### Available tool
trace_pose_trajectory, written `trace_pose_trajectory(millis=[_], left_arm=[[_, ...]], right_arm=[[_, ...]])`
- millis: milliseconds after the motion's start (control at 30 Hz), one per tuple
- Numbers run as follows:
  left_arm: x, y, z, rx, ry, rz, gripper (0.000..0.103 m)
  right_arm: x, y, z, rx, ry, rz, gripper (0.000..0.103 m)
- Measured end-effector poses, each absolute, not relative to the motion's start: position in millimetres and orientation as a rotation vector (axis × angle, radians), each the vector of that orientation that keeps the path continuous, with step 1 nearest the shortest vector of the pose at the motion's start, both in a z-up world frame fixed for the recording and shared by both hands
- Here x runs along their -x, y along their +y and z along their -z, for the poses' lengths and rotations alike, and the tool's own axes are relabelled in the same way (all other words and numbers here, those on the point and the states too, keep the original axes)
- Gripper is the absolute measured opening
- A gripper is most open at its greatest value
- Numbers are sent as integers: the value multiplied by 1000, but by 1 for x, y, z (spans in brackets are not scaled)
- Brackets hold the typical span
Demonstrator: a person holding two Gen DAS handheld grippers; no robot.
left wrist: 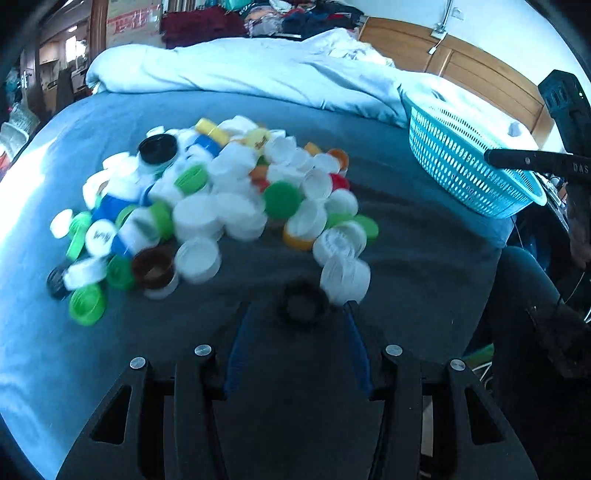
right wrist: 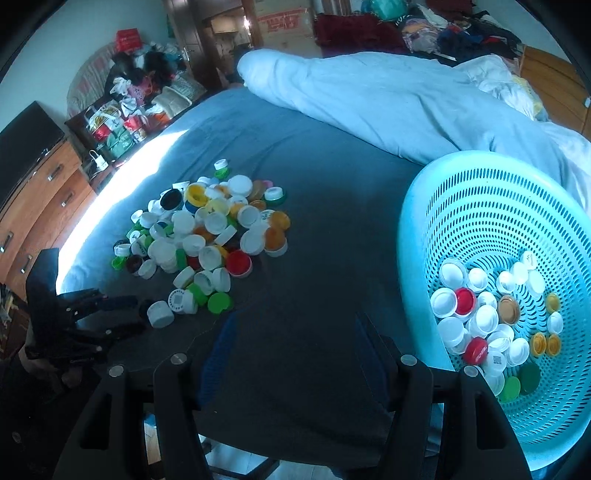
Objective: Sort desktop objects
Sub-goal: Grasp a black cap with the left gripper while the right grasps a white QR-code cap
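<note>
Gripping a dark ridged bottle cap [left wrist: 303,305] between left gripper [left wrist: 301,314] fingertips, blurred cap pile [left wrist: 207,206] just beyond, right gripper [right wrist: 295,321] open, empty, beside turquoise basket [right wrist: 417,236].

The letters "DAS" [left wrist: 580,168] stand in pale print on the black arm of the other tool at the left wrist view's right edge. The cardboard box [right wrist: 282,20] at the back bears red printing, too blurred to read. Markings on caps stay illegible.
</note>
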State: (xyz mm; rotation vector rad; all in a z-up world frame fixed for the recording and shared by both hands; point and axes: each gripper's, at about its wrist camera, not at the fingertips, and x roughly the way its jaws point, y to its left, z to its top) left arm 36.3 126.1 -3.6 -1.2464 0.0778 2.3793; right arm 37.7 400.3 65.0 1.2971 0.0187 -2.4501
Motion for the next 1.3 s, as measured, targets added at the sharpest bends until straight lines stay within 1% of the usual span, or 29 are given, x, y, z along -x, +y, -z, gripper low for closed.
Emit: trace_pose_trajectory(millis=[67, 100, 133, 167, 267, 333, 367, 467, 733, 800, 867, 1100, 1133, 1167, 1300], left_arm=[[-30, 134, 6, 1245, 84, -2362, 41], [-28, 137, 7, 1253, 92, -2355, 28], [-26, 139, 8, 1274, 92, -2335, 25], [-28, 137, 7, 1274, 89, -2335, 25], [-37, 123, -2, 1240, 42, -2378, 25], [-38, 104, -7, 1224, -54, -2439, 25], [-39, 88, -8, 1224, -131, -2476, 25], [-37, 69, -2, 1254, -226, -2504, 25], [-38, 79, 4, 1245, -211, -2454, 25], [-40, 76, 4, 1243, -216, -2451, 25], [-40, 74, 4, 1242, -228, -2452, 25], [-38, 72, 5, 1241, -245, -2448, 25], [-38, 72, 6, 1243, -244, -2447, 25], [-38, 72, 6, 1245, -243, -2445, 25], [-37, 71, 5, 1245, -252, -2446, 25]], right_arm=[[-37, 396, -64, -1300, 17, 2430, 69], [-38, 393, -63, -1295, 18, 2417, 68], [-39, 388, -63, -1285, 20, 2402, 62], [-40, 381, -63, -1272, 29, 2375, 57], [-41, 364, -57, -1259, 48, 2322, 57], [-39, 351, -47, -1264, 29, 2263, 57], [-39, 343, -41, -1265, 30, 2233, 57], [-40, 312, -17, -1260, 84, 2140, 57], [-40, 267, 25, -1287, 164, 2058, 57], [-40, 264, 25, -1279, 186, 2079, 57], [-40, 263, 22, -1270, 181, 2087, 50], [-30, 259, 24, -1283, 155, 2107, 50], [-29, 258, 24, -1284, 155, 2105, 44], [-29, 257, 24, -1287, 155, 2100, 33], [-33, 263, 8, -1232, 141, 2137, 33]])
